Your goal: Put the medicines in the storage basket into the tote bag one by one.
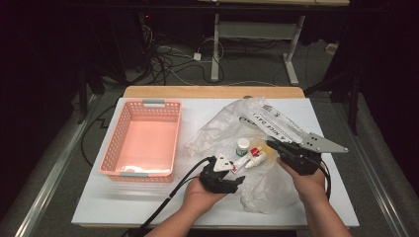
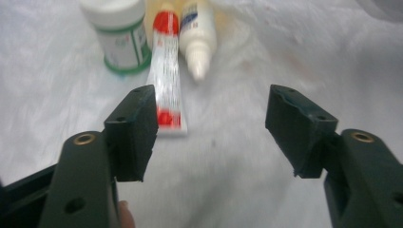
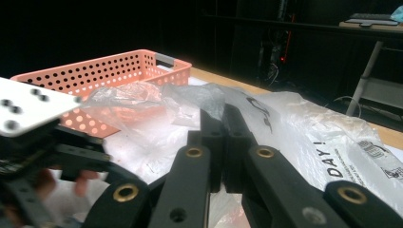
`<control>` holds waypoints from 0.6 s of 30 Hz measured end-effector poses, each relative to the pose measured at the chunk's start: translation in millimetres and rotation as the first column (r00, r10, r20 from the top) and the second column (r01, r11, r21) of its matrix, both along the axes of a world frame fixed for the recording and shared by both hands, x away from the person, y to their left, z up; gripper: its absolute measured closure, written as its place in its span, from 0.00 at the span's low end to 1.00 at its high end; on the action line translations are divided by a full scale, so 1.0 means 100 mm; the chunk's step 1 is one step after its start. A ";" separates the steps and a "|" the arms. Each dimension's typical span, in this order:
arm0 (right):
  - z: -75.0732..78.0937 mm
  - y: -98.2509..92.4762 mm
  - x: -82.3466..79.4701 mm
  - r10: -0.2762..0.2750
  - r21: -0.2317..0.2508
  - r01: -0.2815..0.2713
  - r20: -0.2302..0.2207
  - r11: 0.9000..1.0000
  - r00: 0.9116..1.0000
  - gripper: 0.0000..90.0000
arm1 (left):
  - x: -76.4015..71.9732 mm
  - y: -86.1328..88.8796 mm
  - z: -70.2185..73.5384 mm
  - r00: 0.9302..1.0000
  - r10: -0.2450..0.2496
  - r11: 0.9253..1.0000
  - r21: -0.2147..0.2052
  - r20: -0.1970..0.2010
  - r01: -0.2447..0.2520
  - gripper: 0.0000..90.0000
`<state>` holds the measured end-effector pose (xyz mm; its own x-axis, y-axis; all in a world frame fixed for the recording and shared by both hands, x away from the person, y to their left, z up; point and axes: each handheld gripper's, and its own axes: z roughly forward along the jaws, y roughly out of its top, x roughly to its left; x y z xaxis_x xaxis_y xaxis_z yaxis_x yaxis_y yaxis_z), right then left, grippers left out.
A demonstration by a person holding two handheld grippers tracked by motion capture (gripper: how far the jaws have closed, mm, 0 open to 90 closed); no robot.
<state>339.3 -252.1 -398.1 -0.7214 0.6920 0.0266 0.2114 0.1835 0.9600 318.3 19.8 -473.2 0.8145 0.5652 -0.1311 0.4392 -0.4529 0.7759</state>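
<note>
Pink basket (image 1: 143,140): sits left of centre in the high view, nothing inside as far as I can see.
Plastic bag (image 1: 232,123): clear and crumpled, spread across the middle and right of the white table (image 1: 99,202); its mouth is lifted up.
Bag contents: white jar (image 1: 242,146) with a green band, red-and-white tube (image 1: 240,163) and small dropper bottle (image 1: 256,159), bunched together mid-frame on the plastic.
Left gripper (image 1: 236,174): jaws spread apart, nothing between them, the tube lying just ahead.
Right gripper (image 1: 271,143): clamped tight on the bag's edge, right of centre.
</note>
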 end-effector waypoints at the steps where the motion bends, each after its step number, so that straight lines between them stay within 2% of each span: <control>1: 0.00 0.00 0.00 0.000 -0.002 0.000 0.002 1.000 1.000 1.00 | -0.04 0.05 -0.01 1.000 -0.002 1.000 0.011 -0.007 0.002 0.34; 3: 0.00 0.00 -0.01 -0.002 -0.004 0.002 0.000 1.000 1.000 1.00 | -0.09 0.14 -0.02 1.000 -0.005 1.000 0.030 -0.020 0.006 0.27; 6: -0.01 0.00 -0.01 -0.006 -0.009 0.006 -0.001 1.000 1.000 1.00 | -0.14 0.23 -0.04 1.000 0.014 0.997 0.080 0.007 -0.015 0.16; 7: -0.01 0.00 -0.01 -0.008 -0.009 0.008 -0.003 1.000 1.000 1.00 | -0.14 0.26 -0.06 1.000 0.019 0.995 0.095 0.015 -0.020 0.15; 11: -0.03 0.00 -0.02 -0.006 -0.017 0.006 -0.006 1.000 1.000 1.00 | -0.05 0.22 -0.14 0.999 0.036 0.992 0.125 -0.015 -0.034 0.12; 12: -0.03 0.00 -0.02 -0.008 -0.014 0.007 -0.010 1.000 1.000 1.00 | -0.02 0.19 -0.17 0.999 0.038 0.986 0.161 -0.007 -0.036 0.12; 13: -0.04 0.00 -0.02 -0.008 -0.016 0.007 -0.011 1.000 1.000 1.00 | 0.01 0.16 -0.20 0.999 0.041 0.979 0.198 -0.018 -0.037 0.11; 16: -0.04 -0.02 -0.04 -0.013 -0.019 0.012 -0.013 1.000 1.000 1.00 | 0.08 0.17 -0.20 0.996 0.041 0.982 0.189 -0.080 -0.025 0.09; 18: -0.04 -0.04 -0.05 -0.015 -0.020 0.014 -0.012 1.000 1.000 1.00 | 0.08 0.18 -0.21 0.996 0.040 0.982 0.185 -0.085 -0.024 0.10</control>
<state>334.4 -256.5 -402.3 -0.7110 0.7028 0.0214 0.2262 0.1998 0.9534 326.1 37.3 -493.8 0.7854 0.6120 -0.0928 0.5187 -0.5688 0.6383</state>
